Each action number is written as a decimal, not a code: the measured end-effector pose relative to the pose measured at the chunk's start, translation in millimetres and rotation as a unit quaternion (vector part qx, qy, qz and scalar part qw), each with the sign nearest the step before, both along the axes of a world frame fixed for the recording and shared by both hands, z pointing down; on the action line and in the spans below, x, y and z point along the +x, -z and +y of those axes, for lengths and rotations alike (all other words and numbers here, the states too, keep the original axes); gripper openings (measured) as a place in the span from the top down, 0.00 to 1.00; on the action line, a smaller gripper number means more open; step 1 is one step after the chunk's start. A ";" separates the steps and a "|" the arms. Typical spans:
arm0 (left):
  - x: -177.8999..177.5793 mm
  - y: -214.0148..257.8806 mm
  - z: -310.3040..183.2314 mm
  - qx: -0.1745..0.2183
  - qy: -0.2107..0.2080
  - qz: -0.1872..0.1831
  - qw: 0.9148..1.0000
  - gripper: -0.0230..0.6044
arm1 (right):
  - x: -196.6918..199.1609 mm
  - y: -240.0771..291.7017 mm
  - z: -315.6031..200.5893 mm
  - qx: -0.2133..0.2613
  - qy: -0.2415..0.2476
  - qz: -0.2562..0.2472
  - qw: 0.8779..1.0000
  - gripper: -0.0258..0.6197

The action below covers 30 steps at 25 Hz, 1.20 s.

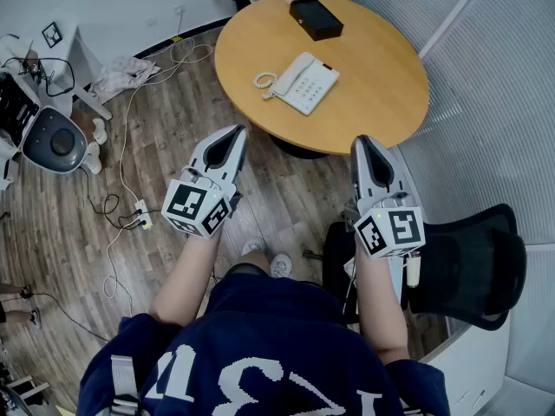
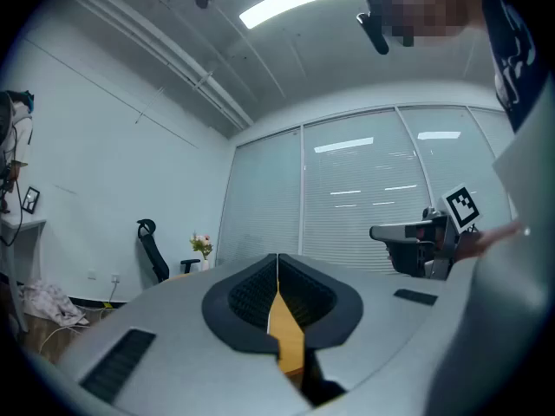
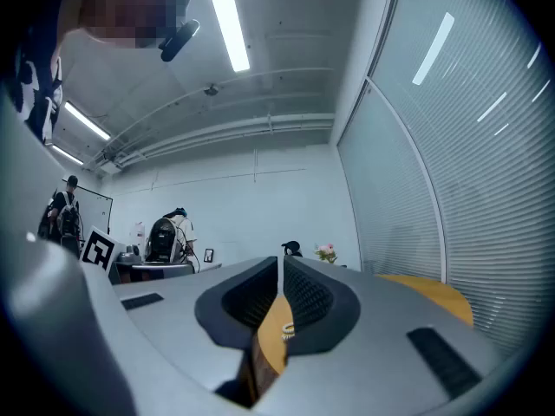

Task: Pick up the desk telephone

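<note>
A white desk telephone with a coiled cord lies near the middle of the round wooden table in the head view. My left gripper is held level short of the table's near left edge, jaws shut on nothing. My right gripper hovers at the table's near right edge, also shut and empty. Both are well apart from the phone. In the left gripper view the left gripper shows only a strip of tabletop between its jaws. In the right gripper view the right gripper frames a bit of the coiled cord.
A black box lies at the table's far side. A black office chair stands at my right. Cables and a power strip trail over the wooden floor at left, beside a round grey device. Glass walls with blinds close the right side.
</note>
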State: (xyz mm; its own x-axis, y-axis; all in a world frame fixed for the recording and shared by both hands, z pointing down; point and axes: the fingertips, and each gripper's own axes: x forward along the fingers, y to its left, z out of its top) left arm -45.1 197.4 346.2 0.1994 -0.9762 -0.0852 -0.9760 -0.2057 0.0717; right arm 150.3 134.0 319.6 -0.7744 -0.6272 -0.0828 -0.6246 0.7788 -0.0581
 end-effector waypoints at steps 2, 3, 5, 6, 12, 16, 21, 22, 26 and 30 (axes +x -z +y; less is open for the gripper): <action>2.8 3.0 -1.4 0.002 0.006 -0.006 1.000 0.94 | 0.8 2.0 -0.2 0.001 0.001 -0.005 1.000 0.90; 4.5 4.3 -1.4 0.002 0.008 -0.008 1.000 0.94 | 1.9 3.0 0.4 0.002 0.002 -0.007 1.000 0.90; 8.9 6.0 0.3 0.002 0.010 -0.009 1.000 0.94 | 5.3 4.8 3.2 0.003 0.002 -0.010 1.000 0.90; 11.3 6.4 1.6 0.001 0.010 -0.008 1.000 0.94 | 7.4 5.8 4.9 0.004 0.002 -0.011 1.000 0.90; 18.6 10.8 4.2 0.002 0.011 -0.009 1.000 0.94 | 17.8 13.5 7.5 0.013 0.003 -0.021 1.000 0.91; 22.2 12.5 3.7 -0.002 0.012 -0.017 1.000 0.94 | 26.7 17.2 4.8 0.013 -0.001 -0.033 0.999 0.91; 20.4 16.4 -1.6 0.000 0.014 -0.036 0.999 0.94 | 20.6 17.1 -5.4 0.003 0.000 -0.044 0.999 0.91; 20.1 15.9 -3.5 -0.001 0.015 -0.046 0.999 0.94 | 16.7 15.4 -7.5 0.001 0.004 -0.044 0.999 0.91; 15.7 9.9 -21.6 -0.002 0.011 -0.058 0.998 0.94 | 4.3 11.9 -23.5 -0.003 0.011 -0.042 0.999 0.91; 1.2 5.0 -54.0 -0.001 -0.003 -0.048 0.999 0.94 | -6.3 11.9 -49.5 -0.001 -0.004 -0.039 0.999 0.91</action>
State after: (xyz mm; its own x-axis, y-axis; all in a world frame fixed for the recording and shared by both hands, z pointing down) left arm -43.8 143.4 341.2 0.2130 -0.9751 -0.0625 -0.9770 -0.2120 -0.0224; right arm 144.0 84.5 307.7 -0.7604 -0.6341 -0.1403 -0.6247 0.7732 -0.1087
